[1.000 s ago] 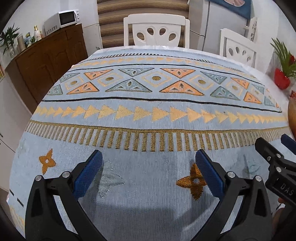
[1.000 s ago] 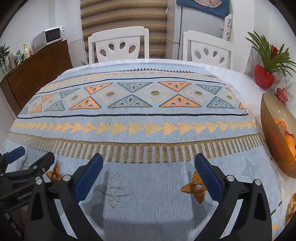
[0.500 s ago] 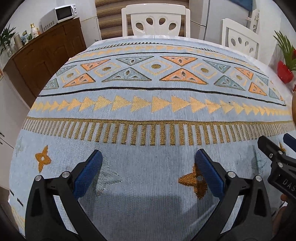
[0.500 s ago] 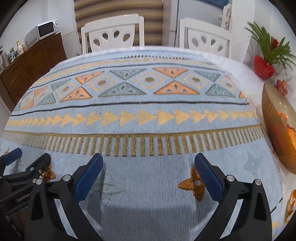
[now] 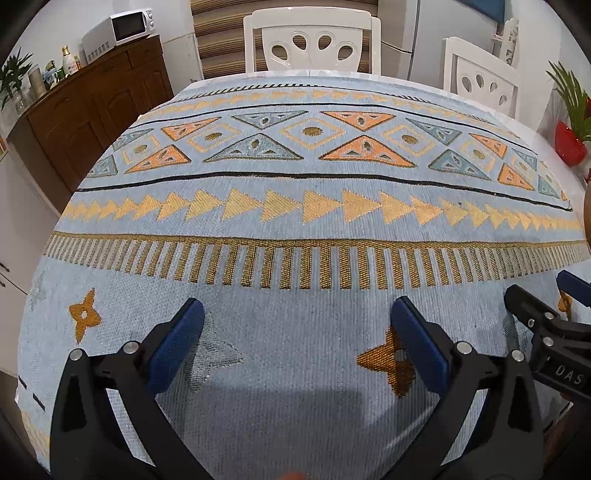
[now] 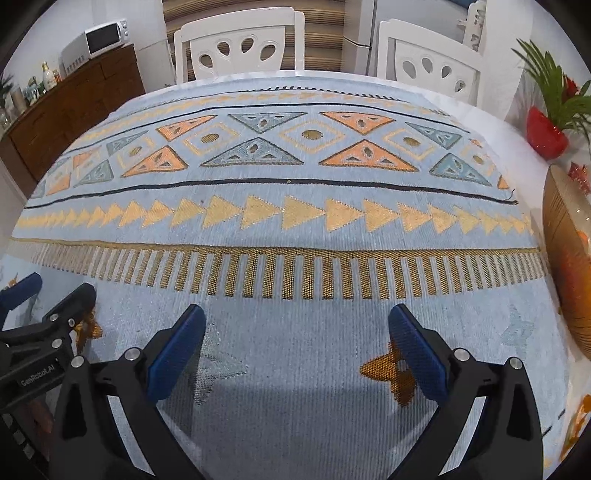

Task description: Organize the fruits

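Observation:
An amber glass bowl (image 6: 561, 258) stands at the table's right edge, with orange fruit (image 6: 583, 236) showing through its wall. Only a sliver of the bowl (image 5: 588, 210) reaches the left wrist view. My right gripper (image 6: 296, 314) hovers open over the blue patterned tablecloth (image 6: 295, 229), nothing between its blue pads. My left gripper (image 5: 295, 310) is open too, low over the same cloth and holding nothing. They sit side by side: the left gripper (image 6: 59, 286) shows at the left edge and the right gripper (image 5: 541, 291) at the right edge. An orange shape (image 6: 580, 417) at the lower right is too cropped to identify.
Two white chairs (image 6: 240, 48) (image 6: 428, 62) stand at the table's far side. A wooden sideboard (image 5: 92, 110) with a microwave (image 5: 122, 29) runs along the left wall. A red pot with a green plant (image 6: 546, 129) sits at the far right corner.
Both views have tipped slightly downward and moved a little forward over the cloth. Both grippers stay open and empty, still side by side.

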`<state>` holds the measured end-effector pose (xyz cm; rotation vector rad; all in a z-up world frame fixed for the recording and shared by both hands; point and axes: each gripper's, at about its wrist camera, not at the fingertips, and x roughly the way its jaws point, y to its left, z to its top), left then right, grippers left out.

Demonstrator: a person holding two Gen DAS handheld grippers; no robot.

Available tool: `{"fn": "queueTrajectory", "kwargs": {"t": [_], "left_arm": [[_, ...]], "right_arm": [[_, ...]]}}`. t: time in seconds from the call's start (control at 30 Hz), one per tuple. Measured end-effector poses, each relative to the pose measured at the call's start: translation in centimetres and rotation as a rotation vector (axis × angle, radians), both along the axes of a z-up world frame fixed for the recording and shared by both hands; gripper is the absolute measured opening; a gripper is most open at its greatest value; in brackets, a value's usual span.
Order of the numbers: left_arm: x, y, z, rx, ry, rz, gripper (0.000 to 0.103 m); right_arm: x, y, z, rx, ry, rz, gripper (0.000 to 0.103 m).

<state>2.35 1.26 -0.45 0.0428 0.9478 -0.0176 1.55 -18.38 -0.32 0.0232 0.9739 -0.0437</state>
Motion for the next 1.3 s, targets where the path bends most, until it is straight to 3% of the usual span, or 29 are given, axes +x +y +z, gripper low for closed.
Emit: {"fn": "queueTrajectory", "kwargs": {"t": [0.47, 1.3], "left_arm": [[-0.08, 0.07, -0.12, -0.010, -0.014, 0.005, 0.100], [-0.16, 0.03, -0.15, -0.001, -0.016, 0.005, 0.100]], "right_arm": [[-0.34, 0.15, -0.17, -0.008, -0.048, 0.015, 0.098], [-0.36, 0.13, -0.21, -0.008, -0.051, 0.015, 0.098]]}}
